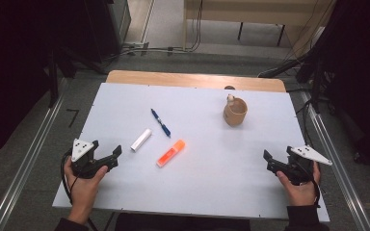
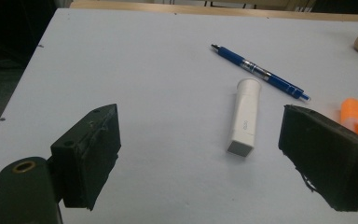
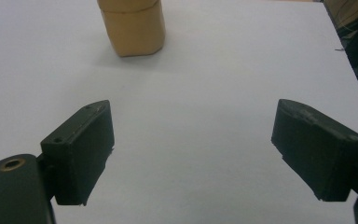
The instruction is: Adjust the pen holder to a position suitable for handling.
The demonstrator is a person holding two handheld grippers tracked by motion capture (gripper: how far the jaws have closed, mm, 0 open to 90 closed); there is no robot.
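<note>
— How many things lie on the table (image 1: 250, 163)?
— Four: one blue pen (image 1: 160, 122), one white tube (image 1: 141, 139), one orange highlighter (image 1: 170, 152), one wooden cup (image 1: 235, 111).
— And grippers?
— Two.

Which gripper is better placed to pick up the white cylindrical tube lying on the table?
Left. The left gripper is open, and the white cylindrical tube lies just ahead between its jaws. The right gripper faces the tan wooden cup, far away.
</note>
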